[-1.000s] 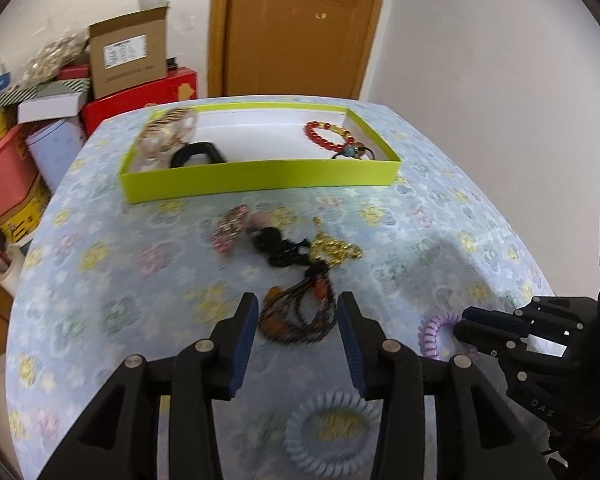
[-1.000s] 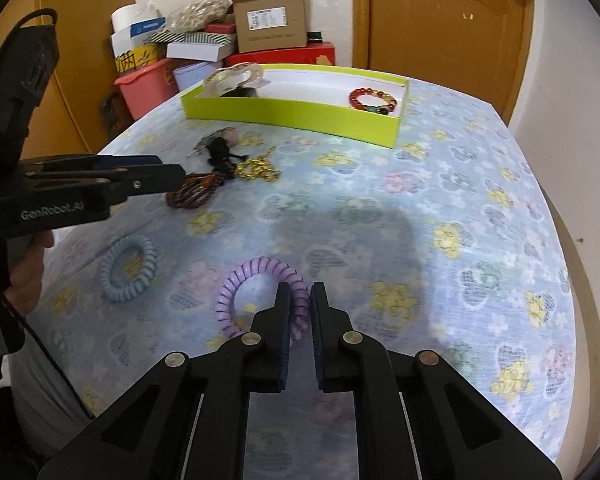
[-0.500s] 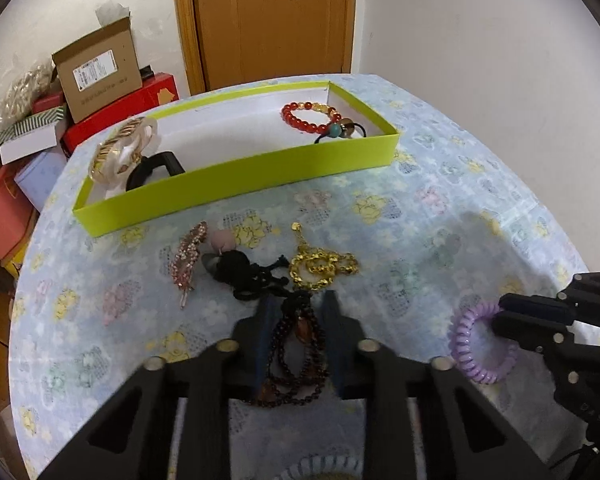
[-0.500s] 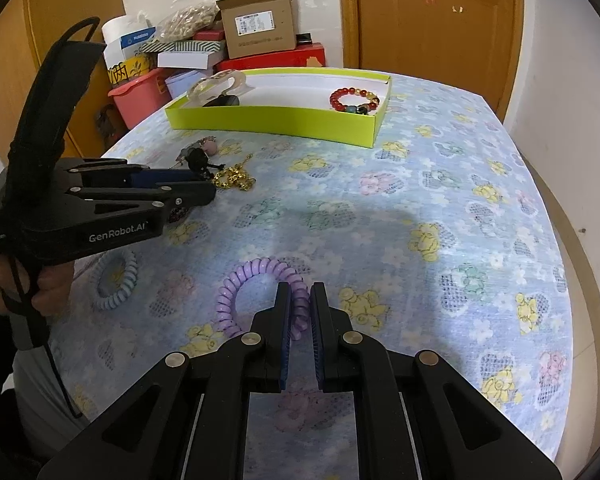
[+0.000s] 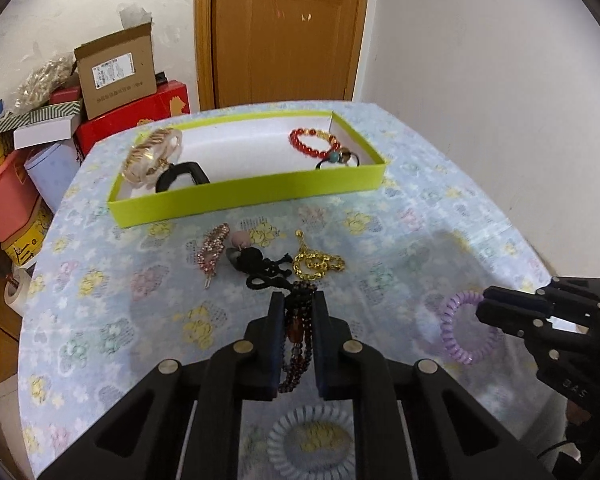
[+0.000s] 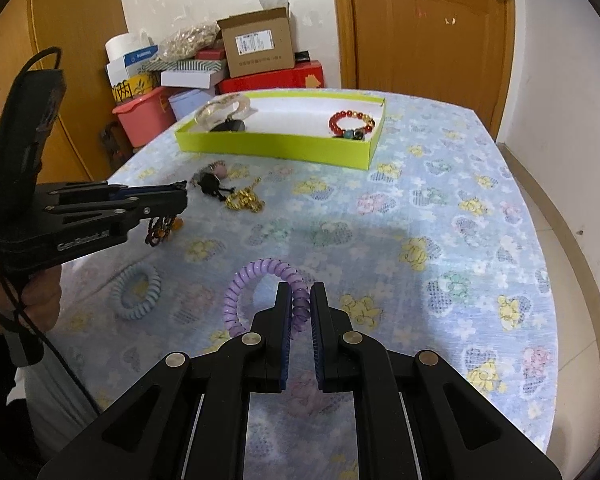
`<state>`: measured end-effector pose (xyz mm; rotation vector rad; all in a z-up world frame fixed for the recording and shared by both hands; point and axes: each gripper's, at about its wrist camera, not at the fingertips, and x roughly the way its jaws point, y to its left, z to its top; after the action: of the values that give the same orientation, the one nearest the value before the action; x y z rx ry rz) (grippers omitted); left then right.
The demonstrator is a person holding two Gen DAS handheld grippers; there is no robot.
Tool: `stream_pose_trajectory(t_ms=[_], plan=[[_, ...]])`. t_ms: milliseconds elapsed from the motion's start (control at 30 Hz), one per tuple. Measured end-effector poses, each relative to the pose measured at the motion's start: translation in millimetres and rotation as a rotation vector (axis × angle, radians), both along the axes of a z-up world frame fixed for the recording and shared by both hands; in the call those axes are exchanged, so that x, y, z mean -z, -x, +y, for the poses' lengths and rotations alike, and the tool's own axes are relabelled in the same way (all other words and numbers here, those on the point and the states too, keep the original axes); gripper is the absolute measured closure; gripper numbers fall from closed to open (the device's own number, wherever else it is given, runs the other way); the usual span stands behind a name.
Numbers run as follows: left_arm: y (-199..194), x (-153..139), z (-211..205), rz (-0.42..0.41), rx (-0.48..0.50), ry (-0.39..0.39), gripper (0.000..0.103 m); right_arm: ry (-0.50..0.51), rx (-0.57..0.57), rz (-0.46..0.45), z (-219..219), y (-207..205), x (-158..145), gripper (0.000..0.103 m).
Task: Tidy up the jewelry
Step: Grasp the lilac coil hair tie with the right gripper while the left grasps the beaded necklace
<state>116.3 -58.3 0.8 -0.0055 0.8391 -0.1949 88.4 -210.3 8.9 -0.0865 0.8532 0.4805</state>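
While the left gripper (image 6: 180,200), marked "GenRobot.AI", clamps dark beads (image 5: 298,332), the right gripper (image 6: 300,300) pinches a purple coil (image 6: 260,276).

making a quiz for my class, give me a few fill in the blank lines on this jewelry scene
1. The left gripper is shut on the dark ____ bracelet.
2. The right gripper is shut on the ____ coil hair tie.
3. The red bead bracelet lies inside the ____ tray.
4. The gold chain lies on the ____.

Missing words: beaded; purple; green; table
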Motion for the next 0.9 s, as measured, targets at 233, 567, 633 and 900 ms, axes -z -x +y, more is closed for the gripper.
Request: stream_pose_trajectory(t_ms=[233, 567, 633, 900], plan=[[9.2, -20.0, 5.3, -0.040, -0.018, 0.019, 0.090, -0.016, 0.005, -0.030, -1.1, -5.3, -16.3, 0.094], [-14.2, -37.5, 18.9, -0.062, -0.043, 0.032, 0.090, -0.017, 0.006, -0.074, 5.0, -43.1, -37.4, 0.094], [-23.2, -40.1, 20.9, -0.064, -0.046, 0.030, 0.090, -0.018, 0.007, -0.084, 7.5, -56.9, -42.3, 0.094], [-80.5, -47.1, 28.0, -0.064, -0.051, 0.020, 0.090, -0.014, 0.014, -0.104, 17.3, -117.2, -53.3, 0.094]])
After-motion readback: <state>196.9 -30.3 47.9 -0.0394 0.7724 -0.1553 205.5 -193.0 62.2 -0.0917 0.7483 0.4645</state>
